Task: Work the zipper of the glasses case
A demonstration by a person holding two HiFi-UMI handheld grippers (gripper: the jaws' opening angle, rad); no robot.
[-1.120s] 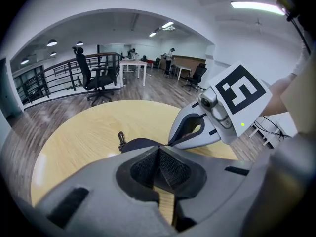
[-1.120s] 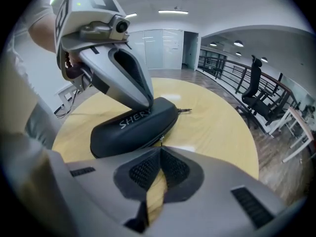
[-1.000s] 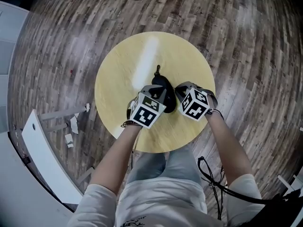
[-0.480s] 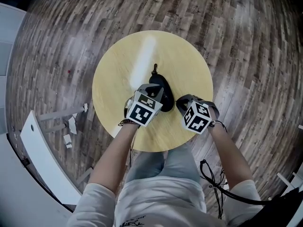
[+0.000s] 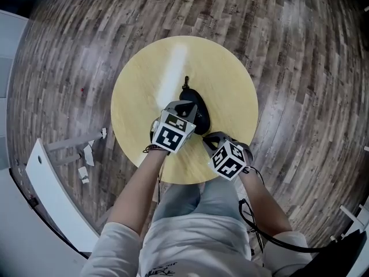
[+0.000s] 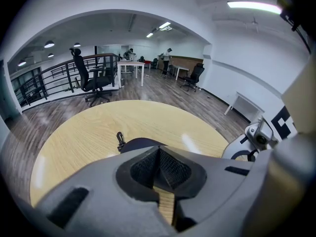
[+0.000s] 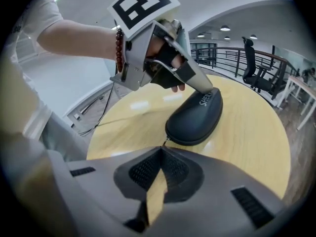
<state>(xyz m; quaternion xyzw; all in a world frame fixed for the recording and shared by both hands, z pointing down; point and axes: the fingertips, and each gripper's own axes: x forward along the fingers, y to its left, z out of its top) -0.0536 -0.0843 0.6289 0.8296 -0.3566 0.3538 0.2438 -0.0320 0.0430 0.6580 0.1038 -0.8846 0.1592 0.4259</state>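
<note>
A black glasses case point(image 5: 195, 101) lies on the round yellow table point(image 5: 144, 79), with a small clip point(image 5: 185, 85) at its far end. My left gripper point(image 5: 187, 115) is shut, and its tip point(image 7: 207, 89) presses down on the case's lid point(image 7: 195, 117). In its own view the case point(image 6: 143, 143) and the clip point(image 6: 119, 139) show just past the shut left gripper point(image 6: 159, 149). My right gripper point(image 5: 209, 140) sits at the case's near end, by the table's near edge. The right gripper point(image 7: 160, 149) is shut on the thin zipper pull point(image 7: 166, 141).
The table stands on a wood-plank floor point(image 5: 300, 68). A white board point(image 5: 46, 178) and paper scraps point(image 5: 86, 154) lie to the left of it. A black cable point(image 5: 253, 212) hangs by the right arm. Office chairs point(image 6: 94, 80) and a railing point(image 6: 49, 78) stand far off.
The right gripper has moved from the case's right side back and left to its near end, close to the table's near edge. The left gripper has stayed on the case.
</note>
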